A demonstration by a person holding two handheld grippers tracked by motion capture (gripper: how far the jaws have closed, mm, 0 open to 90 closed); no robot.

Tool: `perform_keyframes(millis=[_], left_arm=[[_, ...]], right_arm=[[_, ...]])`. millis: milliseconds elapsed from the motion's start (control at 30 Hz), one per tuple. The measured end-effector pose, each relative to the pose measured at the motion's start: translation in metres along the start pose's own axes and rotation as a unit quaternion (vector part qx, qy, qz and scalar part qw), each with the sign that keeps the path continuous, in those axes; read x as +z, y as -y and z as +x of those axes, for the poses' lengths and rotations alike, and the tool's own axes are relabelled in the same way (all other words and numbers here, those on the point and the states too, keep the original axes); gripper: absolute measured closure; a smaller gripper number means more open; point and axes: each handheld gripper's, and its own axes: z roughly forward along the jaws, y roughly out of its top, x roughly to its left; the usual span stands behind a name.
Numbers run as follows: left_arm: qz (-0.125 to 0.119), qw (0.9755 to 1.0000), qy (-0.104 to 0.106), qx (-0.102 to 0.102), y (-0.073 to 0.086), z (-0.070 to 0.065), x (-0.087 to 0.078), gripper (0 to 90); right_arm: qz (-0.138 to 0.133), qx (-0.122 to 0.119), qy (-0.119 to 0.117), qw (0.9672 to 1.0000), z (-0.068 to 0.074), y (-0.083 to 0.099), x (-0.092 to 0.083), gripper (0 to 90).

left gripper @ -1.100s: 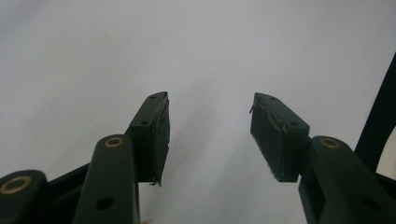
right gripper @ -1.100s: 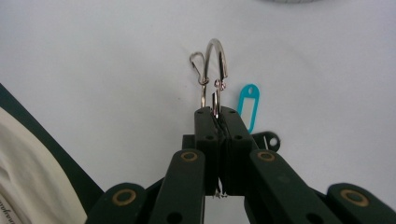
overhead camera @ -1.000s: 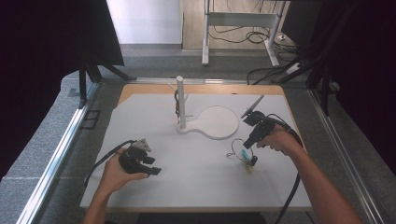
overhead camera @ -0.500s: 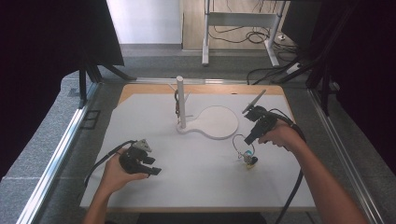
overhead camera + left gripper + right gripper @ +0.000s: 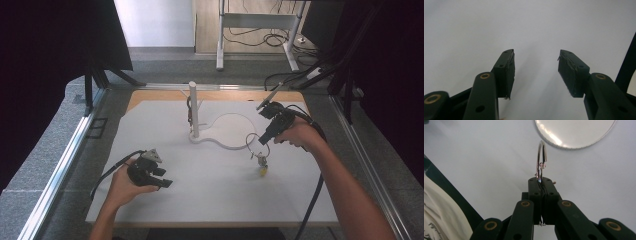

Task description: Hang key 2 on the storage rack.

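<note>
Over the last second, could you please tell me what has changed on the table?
The right claw, shut on the key ring, has moved up and away from the person toward the white stand, lifting the ring so its small charms trail lower. The left claw stayed open and in place near the front of the white mat.

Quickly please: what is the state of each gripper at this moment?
Left gripper: open, nothing between its jaws.
Right gripper: shut on the metal ring.
</note>
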Motion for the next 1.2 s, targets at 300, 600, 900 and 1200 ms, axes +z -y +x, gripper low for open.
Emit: perform_keyframes(millis=[300,600,900,1200], left_arm=[[-0.001,1.0000,0.000,0.003,0.000,0.000,-0.002,47.9],[-0.001,1.0000,0.001,0.002,0.000,0.000,-0.002,47.9],[-0.005,1.0000,0.001,0.002,0.001,0.001,-0.004,47.9],[-0.007,1.0000,0.003,0.000,0.001,0.000,-0.005,47.9]], right_arm=[[-0.009,-0.007,0.004,0.9999,0.007,-0.017,-0.012,87.5],[-0.011,-0.013,0.005,0.9998,0.011,-0.029,-0.014,87.5],[-0.014,-0.019,0.004,0.9997,0.014,-0.040,-0.017,87.5],[-0.022,-0.024,0.004,0.9994,0.018,-0.054,-0.027,87.5]])
